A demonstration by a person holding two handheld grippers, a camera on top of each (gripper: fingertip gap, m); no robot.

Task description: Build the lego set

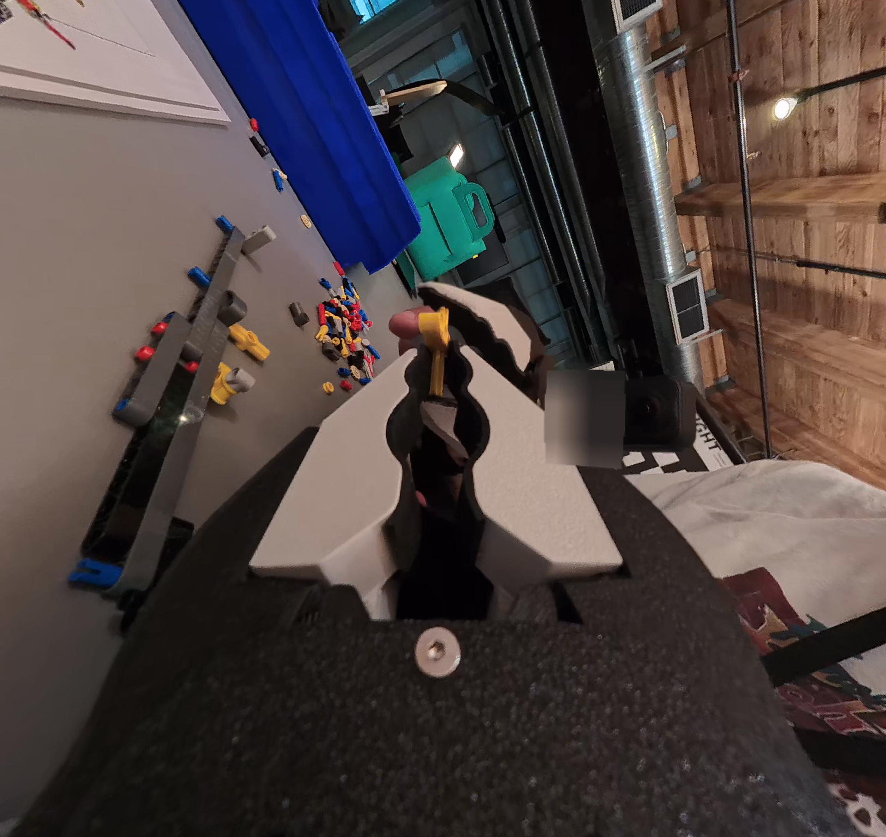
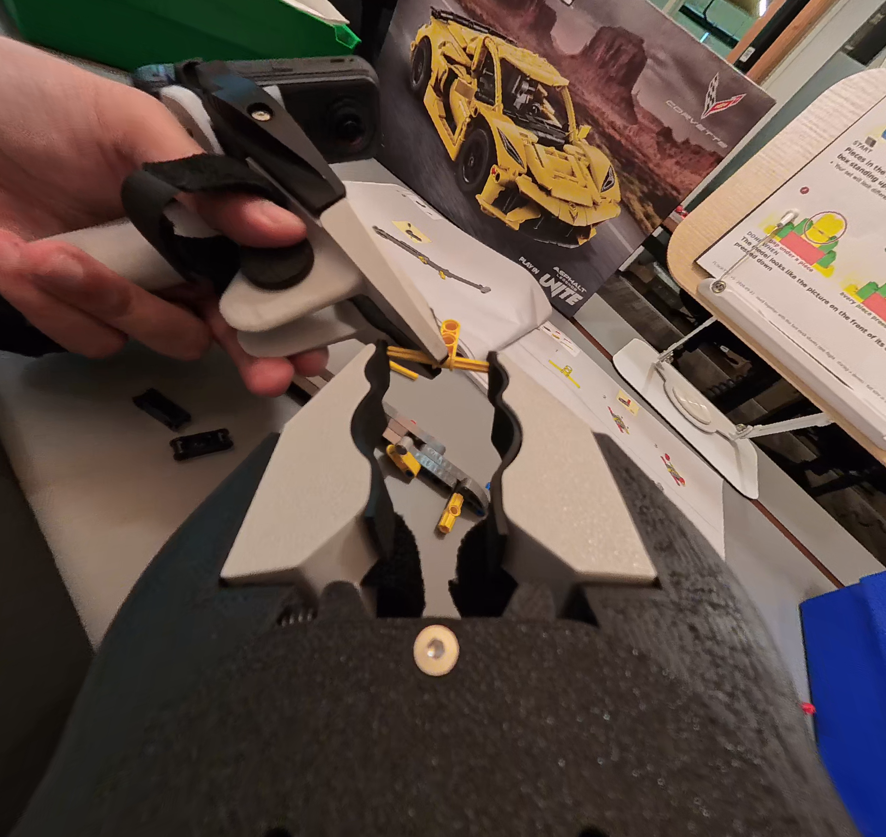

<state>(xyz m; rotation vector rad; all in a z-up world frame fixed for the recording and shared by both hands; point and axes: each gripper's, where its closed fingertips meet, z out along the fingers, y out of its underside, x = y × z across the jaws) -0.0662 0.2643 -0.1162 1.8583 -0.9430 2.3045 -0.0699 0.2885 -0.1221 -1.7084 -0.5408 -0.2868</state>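
My left hand-held gripper (image 1: 434, 358) is clamped on a small yellow plastic Technic axle-and-connector piece (image 2: 448, 351), held in the air above the grey bench (image 1: 96, 248). In my right wrist view its axle runs crosswise, left to right, exactly between the tips of my right hand-held gripper (image 2: 434, 363), whose fingers stand spread with nothing between them. So the right one is nearest and need only shut across that axis. Behind stands the cardboard set box showing a yellow sports car (image 2: 518, 133); it and the propped white instruction sheet (image 2: 815, 257) carry printing I leave unread.
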